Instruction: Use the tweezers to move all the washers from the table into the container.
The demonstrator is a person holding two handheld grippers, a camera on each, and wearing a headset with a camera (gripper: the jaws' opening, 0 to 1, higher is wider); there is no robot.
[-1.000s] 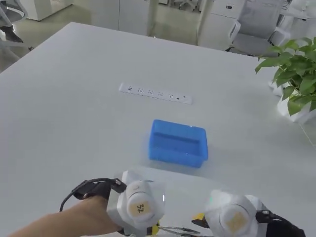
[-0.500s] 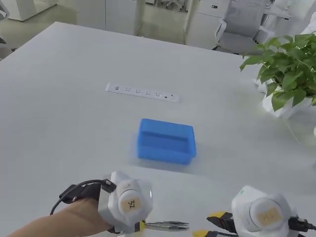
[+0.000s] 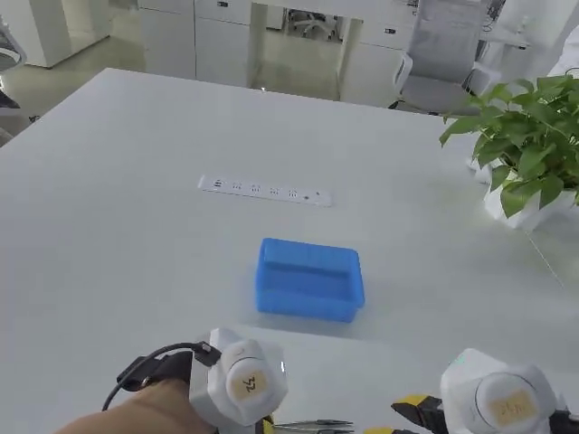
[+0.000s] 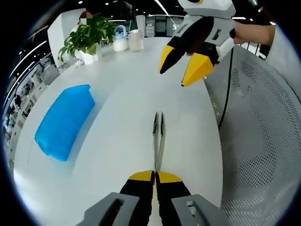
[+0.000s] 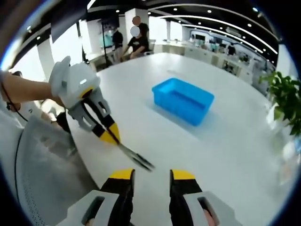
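Two grippers are working at the near edge of the tabletop (image 3: 136, 181): the left gripper (image 4: 155, 175) is pinching the tweezers (image 4: 158, 136) between closed jaws, while the right gripper (image 5: 153, 175) is holding its jaws spread near the tweezer tips. The blue container (image 3: 309, 278) is sitting toward the tabletop's middle.

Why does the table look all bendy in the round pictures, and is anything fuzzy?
Left gripper view: the fisheye lens curves the table at its edge and stretches the blue container; the tweezers look sharp. Right gripper view: same bending, and the tweezers' tips look a bit blurry. Head view: lines stay straight, light is soft and even, shadows are faint.
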